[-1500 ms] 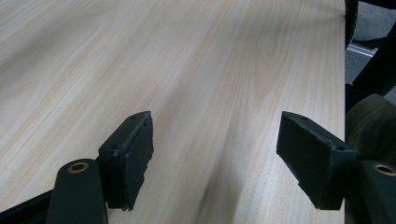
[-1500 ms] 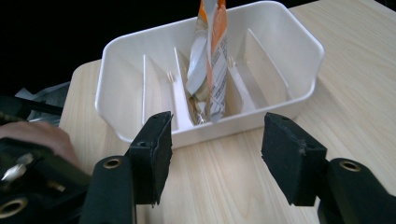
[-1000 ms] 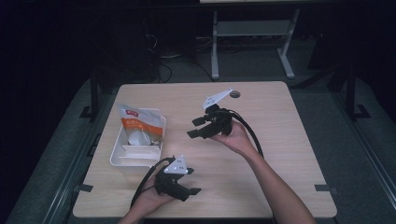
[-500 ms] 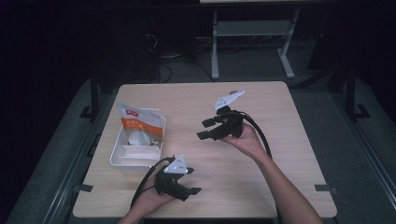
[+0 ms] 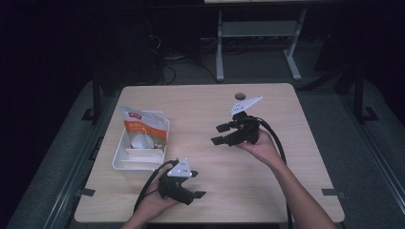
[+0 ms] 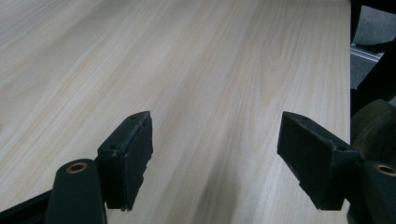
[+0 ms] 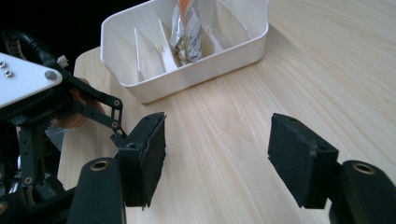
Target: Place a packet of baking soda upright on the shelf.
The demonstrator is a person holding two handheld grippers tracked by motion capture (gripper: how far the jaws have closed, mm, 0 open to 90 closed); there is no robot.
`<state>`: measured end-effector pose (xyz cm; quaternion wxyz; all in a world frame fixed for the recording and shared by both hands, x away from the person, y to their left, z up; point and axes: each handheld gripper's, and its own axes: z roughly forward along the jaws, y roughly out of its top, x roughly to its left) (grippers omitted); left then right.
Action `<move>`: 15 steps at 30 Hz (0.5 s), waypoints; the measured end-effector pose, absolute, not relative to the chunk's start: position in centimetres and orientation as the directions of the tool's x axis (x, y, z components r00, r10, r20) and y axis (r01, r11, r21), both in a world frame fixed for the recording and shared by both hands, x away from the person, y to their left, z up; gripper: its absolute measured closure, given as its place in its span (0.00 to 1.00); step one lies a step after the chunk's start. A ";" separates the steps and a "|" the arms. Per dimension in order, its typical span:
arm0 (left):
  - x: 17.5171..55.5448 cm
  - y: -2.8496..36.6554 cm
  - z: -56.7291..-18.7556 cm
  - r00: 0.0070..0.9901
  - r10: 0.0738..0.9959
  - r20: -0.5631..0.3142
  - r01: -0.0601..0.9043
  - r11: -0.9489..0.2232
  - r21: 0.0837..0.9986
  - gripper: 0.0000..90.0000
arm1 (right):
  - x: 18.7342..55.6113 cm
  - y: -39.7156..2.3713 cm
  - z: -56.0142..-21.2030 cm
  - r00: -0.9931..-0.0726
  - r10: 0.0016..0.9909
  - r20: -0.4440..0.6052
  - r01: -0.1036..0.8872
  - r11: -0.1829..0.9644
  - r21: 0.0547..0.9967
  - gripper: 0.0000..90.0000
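- We see the white tray near the left side of the table. A snack bag stands in it, orange and white, leaning on the far wall.
- Our right gripper is well apart from the tray, out to its right. Its jaws are wide apart and hold nothing.
- Our left gripper sits near the tray's front corner. Its jaws are spread wide too, with only bare wood between them.
- To grab the bag well, we think we should reach toward the tray, come in over its rim and pinch the bag's top edge.
- We cannot tell what the pale round thing in the tray is.
- The bag's top is cut off in the right gripper view.
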<state>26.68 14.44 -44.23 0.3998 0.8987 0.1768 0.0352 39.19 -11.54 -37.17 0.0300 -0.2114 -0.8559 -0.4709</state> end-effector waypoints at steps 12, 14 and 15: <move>26.8 14.5 -44.2 0.932 0.354 -0.081 0.296 -0.610 0.735 0.29 | 38.8 -13.3 -37.4 -0.902 0.350 0.255 0.404 0.472 0.783 0.36; 26.8 14.6 -44.2 0.931 0.355 -0.082 0.297 -0.609 0.735 0.29 | 38.6 -13.6 -37.4 -0.900 0.354 0.253 0.405 0.466 0.787 0.36; 26.8 14.6 -44.2 0.931 0.355 -0.081 0.297 -0.609 0.736 0.29 | 38.5 -13.8 -37.5 -0.899 0.356 0.256 0.408 0.466 0.785 0.36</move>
